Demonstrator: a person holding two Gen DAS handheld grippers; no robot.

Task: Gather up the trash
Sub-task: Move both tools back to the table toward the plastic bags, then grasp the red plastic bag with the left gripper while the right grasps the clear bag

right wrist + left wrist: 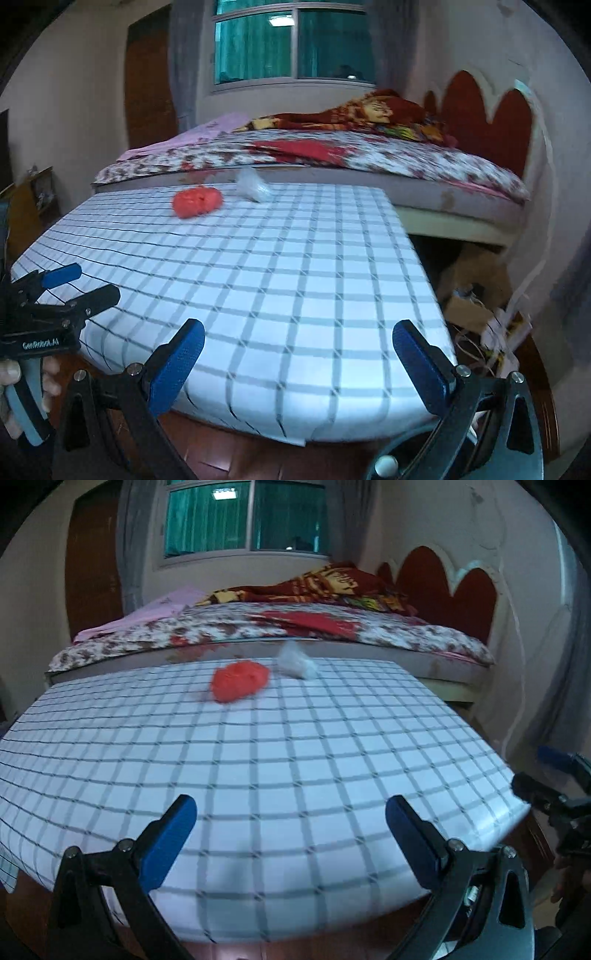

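Red wad (pixel 239 682) & clear wrapper (pixel 296 661) blurred, edges unclear.

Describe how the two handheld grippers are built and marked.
Both the left gripper and right gripper have black angular metal linkages with silver bolts, ending in flat blue textured finger pads. In the right wrist view, the left gripper's black body bears white "GenRobot.AI" lettering above a light blue handle.

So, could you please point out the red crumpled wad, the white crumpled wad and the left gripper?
red crumpled wad (pixel 239 682), left wrist view, its middle.
white crumpled wad (pixel 296 661), left wrist view, its middle.
left gripper (pixel 291 840), left wrist view, midway between its fingertips.
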